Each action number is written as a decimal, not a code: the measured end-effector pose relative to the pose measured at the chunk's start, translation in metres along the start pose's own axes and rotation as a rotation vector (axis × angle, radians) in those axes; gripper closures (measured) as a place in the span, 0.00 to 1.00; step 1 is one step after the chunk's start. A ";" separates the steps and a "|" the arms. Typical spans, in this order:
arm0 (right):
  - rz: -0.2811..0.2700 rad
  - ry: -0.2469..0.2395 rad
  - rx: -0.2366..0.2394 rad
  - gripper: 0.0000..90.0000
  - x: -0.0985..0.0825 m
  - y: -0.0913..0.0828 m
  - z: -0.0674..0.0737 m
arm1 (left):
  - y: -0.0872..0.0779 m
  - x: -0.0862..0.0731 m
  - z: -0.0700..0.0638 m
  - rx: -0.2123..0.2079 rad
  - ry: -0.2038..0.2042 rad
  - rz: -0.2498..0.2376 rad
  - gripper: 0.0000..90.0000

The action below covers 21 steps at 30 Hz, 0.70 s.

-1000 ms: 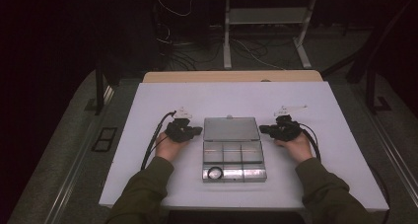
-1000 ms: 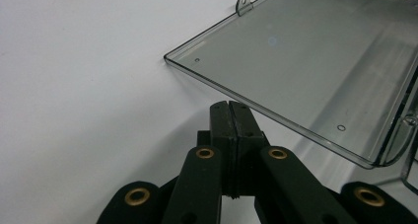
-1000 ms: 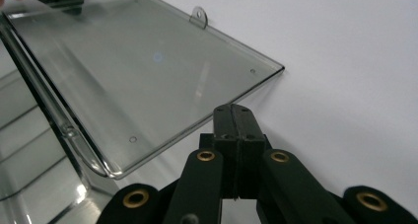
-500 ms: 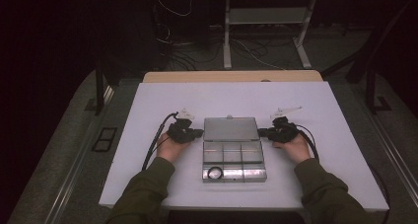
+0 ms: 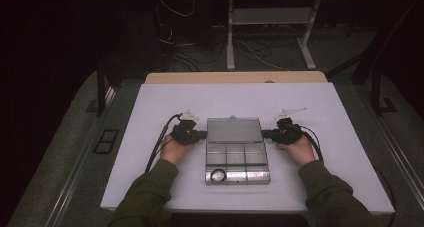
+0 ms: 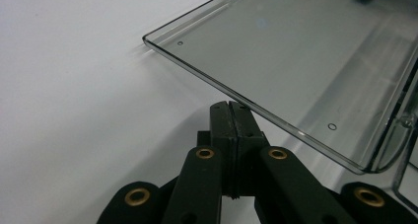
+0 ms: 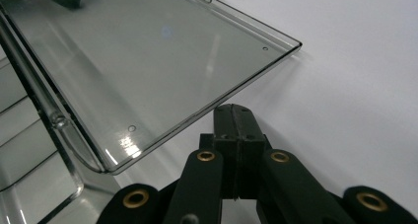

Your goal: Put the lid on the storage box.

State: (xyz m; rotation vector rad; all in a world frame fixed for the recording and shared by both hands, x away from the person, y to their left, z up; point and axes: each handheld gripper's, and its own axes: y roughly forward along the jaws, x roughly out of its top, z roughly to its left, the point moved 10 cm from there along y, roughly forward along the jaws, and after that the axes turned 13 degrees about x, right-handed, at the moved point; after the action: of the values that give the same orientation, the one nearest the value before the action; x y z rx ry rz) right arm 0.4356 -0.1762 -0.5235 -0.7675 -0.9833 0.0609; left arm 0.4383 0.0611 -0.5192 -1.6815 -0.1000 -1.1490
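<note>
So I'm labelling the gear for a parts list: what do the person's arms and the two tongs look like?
Both forearms wear olive-green sleeves. The left tongs and right tongs are black, each with a black cable and a pale three-cornered plate on top. Up close the jaws are matte black linkages with brass-coloured pivot rings.

clear lid (image 6: 305, 61) cut off at frame edge, black ring (image 5: 218, 175) too small to identify

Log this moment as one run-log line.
left gripper: shut, under lid's left edge | right gripper: shut, under right edge | box lid: open | ring: front-left compartment
</note>
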 end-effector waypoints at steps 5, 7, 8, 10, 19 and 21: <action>-0.007 0.001 0.007 0.99 0.002 0.001 0.002 | 0.002 0.004 0.000 -0.008 -0.018 -0.008 0.99; -0.007 -0.002 0.007 0.99 0.004 0.002 0.004 | 0.004 0.006 0.000 -0.010 -0.016 -0.010 0.99; -0.006 -0.006 0.004 0.99 0.006 0.002 0.004 | 0.004 0.008 0.000 -0.016 -0.015 -0.011 0.99; -0.008 -0.006 -0.003 0.99 0.008 0.003 0.004 | 0.005 0.010 0.001 -0.016 -0.019 -0.014 0.99; -0.029 0.005 -0.001 0.99 0.019 0.008 0.003 | 0.011 0.027 -0.001 -0.018 -0.059 -0.033 0.99; -0.029 0.000 -0.017 0.99 0.022 0.008 0.001 | 0.011 0.031 0.001 -0.016 -0.067 -0.041 0.99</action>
State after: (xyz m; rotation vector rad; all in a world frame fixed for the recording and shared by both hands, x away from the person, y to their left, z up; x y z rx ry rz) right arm 0.4494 -0.1613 -0.5125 -0.7687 -0.9955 0.0268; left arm 0.4617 0.0432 -0.5052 -1.7388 -0.1681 -1.1267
